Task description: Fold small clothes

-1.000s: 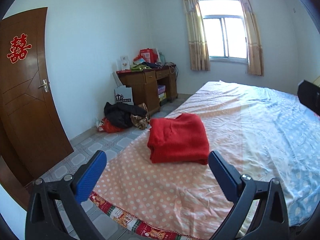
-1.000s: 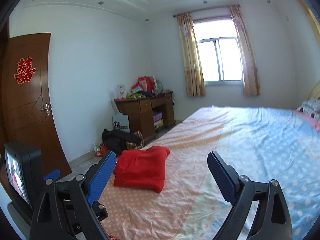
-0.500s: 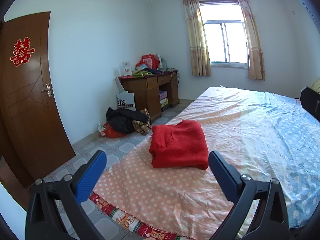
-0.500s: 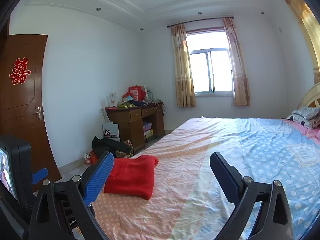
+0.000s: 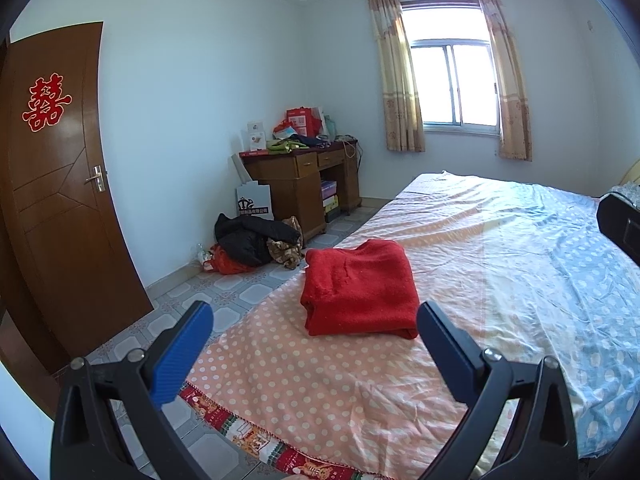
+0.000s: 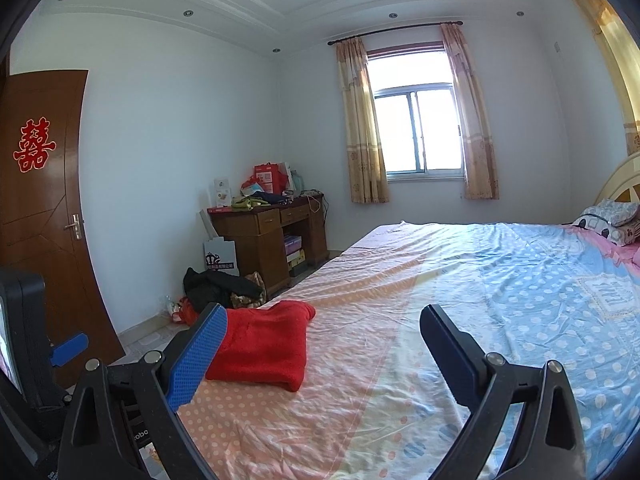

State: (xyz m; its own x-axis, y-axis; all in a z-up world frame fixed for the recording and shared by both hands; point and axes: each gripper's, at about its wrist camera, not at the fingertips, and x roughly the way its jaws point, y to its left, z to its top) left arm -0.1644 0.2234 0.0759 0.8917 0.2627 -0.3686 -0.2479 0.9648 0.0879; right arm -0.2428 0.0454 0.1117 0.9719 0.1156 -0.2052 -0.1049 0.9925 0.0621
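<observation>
left wrist: left gripper [image 5: 314, 322] spread wide, gripping nothing, held above bed [image 5: 500, 248] edge; red garment [image 5: 358, 288] folded flat on the polka-dot sheet just ahead, between fingers | right wrist: right gripper [image 6: 322, 326] spread, nothing held; garment [image 6: 262, 346] lying ahead-left, partly behind left finger [image 6: 196, 356]; desk [image 6: 268, 236] by far wall
</observation>
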